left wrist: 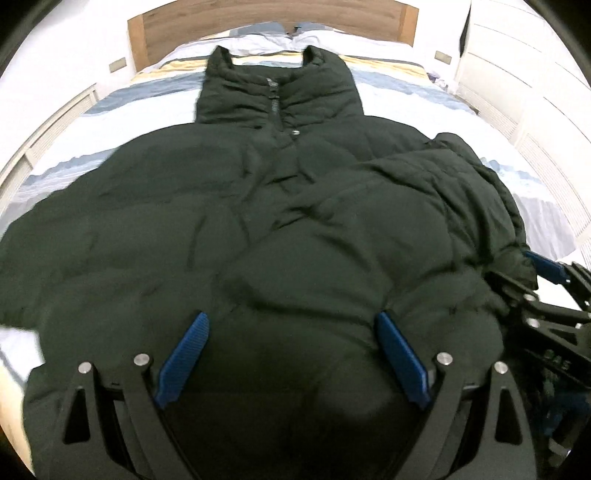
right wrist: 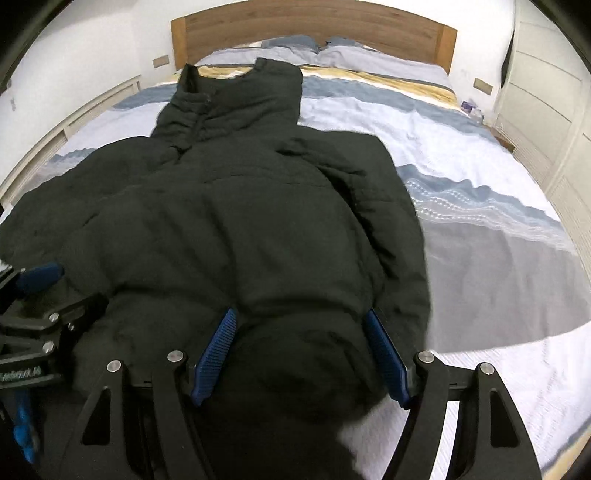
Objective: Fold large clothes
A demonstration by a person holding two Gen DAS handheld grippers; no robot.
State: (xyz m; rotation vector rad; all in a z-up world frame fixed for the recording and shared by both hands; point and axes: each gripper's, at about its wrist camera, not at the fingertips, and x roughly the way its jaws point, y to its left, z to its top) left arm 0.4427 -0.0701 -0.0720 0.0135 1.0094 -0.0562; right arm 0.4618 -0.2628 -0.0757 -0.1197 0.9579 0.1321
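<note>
You face wide bed (right wrist: 480, 229), striped blue-white-yellow duvet (two pillows (right wrist: 332, 48) at head), wooden headboard (right wrist: 314, 26), white walls (left wrist: 74, 33), white wardrobe (right wrist: 546, 92) at right.

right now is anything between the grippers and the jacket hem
Nothing visible. The jacket hem already bulges between the open jaws of the left gripper and the right gripper; only the bed lies around it.
</note>
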